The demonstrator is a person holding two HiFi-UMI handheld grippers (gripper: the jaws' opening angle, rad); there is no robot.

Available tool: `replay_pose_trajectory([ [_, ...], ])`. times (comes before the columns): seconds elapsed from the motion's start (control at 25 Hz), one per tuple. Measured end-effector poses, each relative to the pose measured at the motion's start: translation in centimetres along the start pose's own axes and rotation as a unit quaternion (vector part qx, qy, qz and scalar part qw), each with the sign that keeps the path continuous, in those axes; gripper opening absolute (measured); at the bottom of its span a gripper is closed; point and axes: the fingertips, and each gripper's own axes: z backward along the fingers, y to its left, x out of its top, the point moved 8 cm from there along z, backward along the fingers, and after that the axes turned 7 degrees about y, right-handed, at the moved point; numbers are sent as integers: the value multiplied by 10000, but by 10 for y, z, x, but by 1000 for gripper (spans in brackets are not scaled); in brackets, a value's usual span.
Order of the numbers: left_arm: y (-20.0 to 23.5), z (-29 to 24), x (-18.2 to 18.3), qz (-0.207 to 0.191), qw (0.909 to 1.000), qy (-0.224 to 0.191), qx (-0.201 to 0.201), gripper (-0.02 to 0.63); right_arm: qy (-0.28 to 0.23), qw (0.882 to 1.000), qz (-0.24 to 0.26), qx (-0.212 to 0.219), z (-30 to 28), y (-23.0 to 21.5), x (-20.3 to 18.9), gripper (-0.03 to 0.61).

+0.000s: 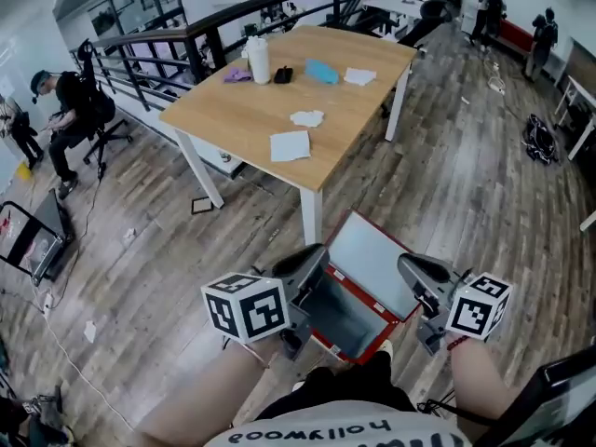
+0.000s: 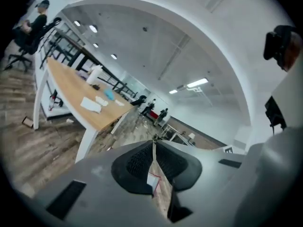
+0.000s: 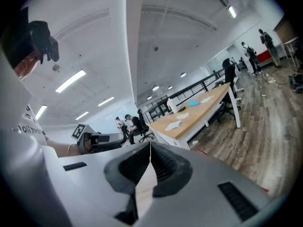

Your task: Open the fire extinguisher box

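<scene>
At the far left a person in black (image 1: 67,101) sits on an office chair beside a dark railing. Nearer, the left gripper (image 1: 317,254) is held low over the wooden floor (image 1: 149,250), and its jaws are clenched tip to tip with nothing caught between them.

Beyond it stands the light wooden tabletop (image 1: 233,110). It carries a purple item (image 1: 237,75), a white upright cylinder (image 1: 258,59) whose contents cannot be told, a small black item (image 1: 283,74), a blue cloth (image 1: 321,71) and several white paper scraps (image 1: 290,145).

The fire extinguisher box (image 1: 337,317), red-rimmed, sits on the floor just in front of the person, between the two grippers and near the closest table leg. It is open: its lid (image 1: 374,254) is swung up and back, and the inside shows as plain grey, with no contents that can be made out.

Right of the box, the right gripper (image 1: 410,266) also has its jaws pressed together, holding nothing.

Along the bottom edge, the person's white shirt (image 1: 307,431) bears black print that appears to read "hollywood", seen upside down.

At the far right two people (image 1: 489,7) stand in the distance, and a black bag (image 1: 540,138) lies on the floor.
</scene>
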Motion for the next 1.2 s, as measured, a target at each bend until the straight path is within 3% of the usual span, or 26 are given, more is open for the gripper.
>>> replay_pose_trajectory([
  [0.2,-43,42,8,-1545,9854,188,-694,26,-465,9979,446,36,-4,70,6,11],
  [0.4,-83,80,0,-2359,9684,146,-796,26,-381,9949,922,170,5,129,12,11],
  [0.56,-102,99,-16,-2960,9515,396,-747,26,-52,9936,1076,339,16,153,10,11],
  [0.64,-105,106,-22,-2982,9508,469,-704,26,59,9932,1127,301,25,153,7,11],
  [0.84,-98,134,-28,-2454,9692,85,-185,26,191,9943,1015,262,51,143,-2,11],
  [1.0,-93,142,-34,-2019,9793,-164,-35,25,189,9951,956,141,69,131,-11,11],
  [1.2,-99,134,-41,-2146,9767,-34,-10,26,116,9968,785,-44,79,118,-18,11],
])
